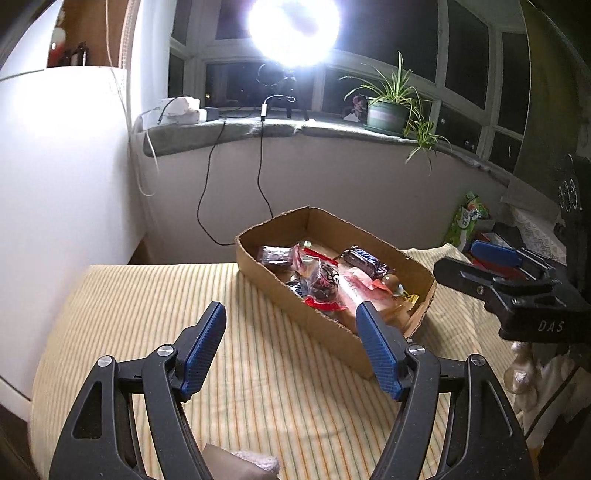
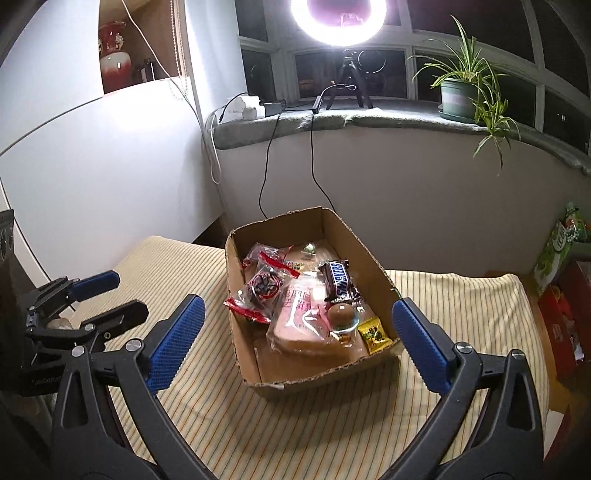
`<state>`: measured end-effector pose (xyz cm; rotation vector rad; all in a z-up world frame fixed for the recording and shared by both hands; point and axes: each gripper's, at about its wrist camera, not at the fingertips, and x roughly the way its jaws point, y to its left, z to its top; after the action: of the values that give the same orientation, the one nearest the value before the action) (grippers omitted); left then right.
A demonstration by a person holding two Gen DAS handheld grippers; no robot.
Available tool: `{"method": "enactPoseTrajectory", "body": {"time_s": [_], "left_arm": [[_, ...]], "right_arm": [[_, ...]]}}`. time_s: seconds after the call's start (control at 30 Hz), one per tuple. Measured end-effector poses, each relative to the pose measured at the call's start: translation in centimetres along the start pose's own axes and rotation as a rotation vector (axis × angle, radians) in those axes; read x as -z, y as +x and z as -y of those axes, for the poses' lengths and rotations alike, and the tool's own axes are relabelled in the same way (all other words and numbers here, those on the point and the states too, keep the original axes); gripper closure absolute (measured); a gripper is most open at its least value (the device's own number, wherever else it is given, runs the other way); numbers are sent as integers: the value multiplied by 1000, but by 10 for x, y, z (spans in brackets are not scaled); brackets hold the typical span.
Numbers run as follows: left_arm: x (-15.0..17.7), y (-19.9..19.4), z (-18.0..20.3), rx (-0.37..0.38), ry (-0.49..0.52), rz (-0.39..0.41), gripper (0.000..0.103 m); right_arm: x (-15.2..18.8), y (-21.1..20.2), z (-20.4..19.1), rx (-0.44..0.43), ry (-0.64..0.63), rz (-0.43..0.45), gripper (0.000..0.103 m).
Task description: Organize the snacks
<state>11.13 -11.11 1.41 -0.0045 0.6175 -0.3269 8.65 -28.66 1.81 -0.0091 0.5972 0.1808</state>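
Observation:
An open cardboard box (image 1: 328, 321) (image 2: 247, 354) stands on the striped tablecloth and holds several snacks: a Snickers bar (image 1: 365, 260) (image 2: 339, 280), a pink packet (image 2: 303, 314), red-sealed clear packets (image 2: 264, 284), a small yellow packet (image 2: 375, 334). My left gripper (image 1: 293, 345) is open and empty, just in front of the box's near left side. My right gripper (image 2: 297, 341) is open and empty, its fingers either side of the box's near end. Each gripper shows in the other's view, the right one (image 1: 491, 269) and the left one (image 2: 107, 295).
The striped tablecloth (image 1: 147, 295) (image 2: 461, 302) covers the table. A white wall (image 1: 55, 166) stands to the left. A ring light (image 2: 338, 18), cables and a potted plant (image 2: 460, 94) are on the window sill behind. Green and red packages (image 2: 557, 266) lie at the right.

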Motion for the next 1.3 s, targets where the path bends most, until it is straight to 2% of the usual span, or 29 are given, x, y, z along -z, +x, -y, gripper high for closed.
{"method": "enactPoseTrajectory", "body": {"time_s": [0.27,1.3], "left_arm": [[0,-4,1,-3,8,11,25],[0,-7,3,0,10,10,25]], "right_arm": [[4,-1,-4,-3,0,-6,0],[7,-3,-9,-10,6,-9,0]]}}
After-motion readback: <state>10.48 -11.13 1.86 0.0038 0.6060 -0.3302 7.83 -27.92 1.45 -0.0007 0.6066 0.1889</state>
